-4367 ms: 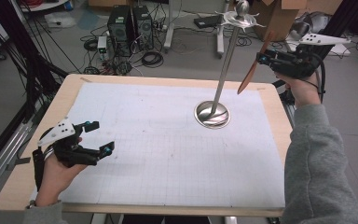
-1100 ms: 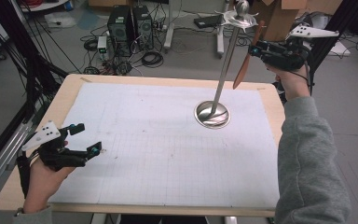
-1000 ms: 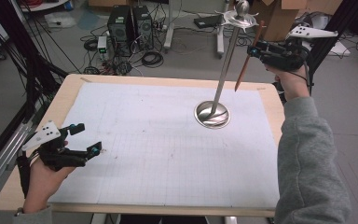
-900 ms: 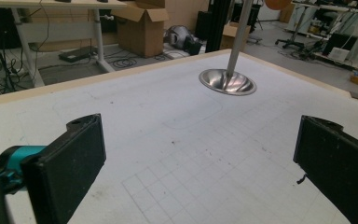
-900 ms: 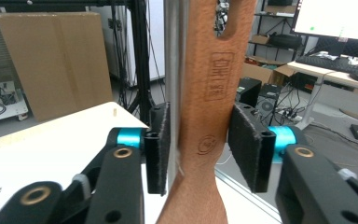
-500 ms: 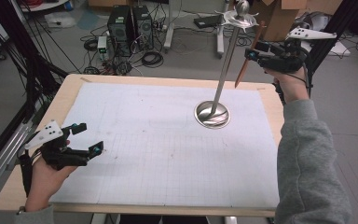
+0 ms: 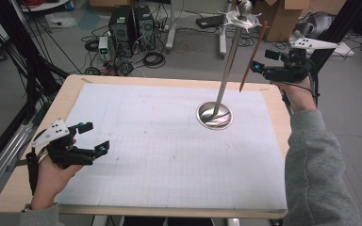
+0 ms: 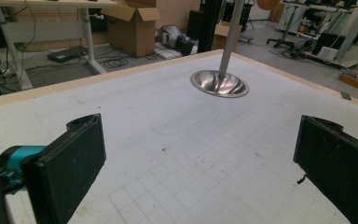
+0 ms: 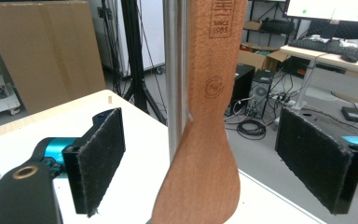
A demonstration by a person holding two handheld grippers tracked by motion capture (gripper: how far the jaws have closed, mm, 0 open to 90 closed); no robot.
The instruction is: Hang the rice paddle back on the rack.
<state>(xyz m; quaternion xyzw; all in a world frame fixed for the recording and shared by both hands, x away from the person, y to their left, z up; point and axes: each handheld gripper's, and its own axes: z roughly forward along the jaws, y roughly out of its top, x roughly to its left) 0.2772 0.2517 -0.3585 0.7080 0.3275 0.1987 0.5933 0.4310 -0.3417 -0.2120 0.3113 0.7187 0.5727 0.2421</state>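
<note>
A metal stand rises on its thin pole [image 7: 228,66] from a round base [image 7: 214,115] at the table's back right. A wooden spatula [image 7: 252,59] hangs slanted beside the pole, its top end at the hook arms of the stand's crown [image 7: 242,16]. My right gripper [image 7: 263,62] is level with the spatula; its jaws have just been opening. In the right gripper view the spatula [image 9: 209,140] stands between the pads [image 9: 98,158] with a gap on each side. My left gripper [image 7: 95,136] hovers open and empty over the front left of the mat [image 8: 168,140].
A white gridded mat [image 7: 169,141] covers the wooden table [image 7: 66,101]. Computer towers [image 7: 132,23], cables and cardboard boxes [image 7: 287,14] lie on the floor beyond the far edge. Black frame posts [image 7: 9,56] stand at the left.
The right gripper carried the spatula up to the stand's crown, then its jaws spread off it. The spatula stays hanging by the pole. The left gripper barely shifted.
</note>
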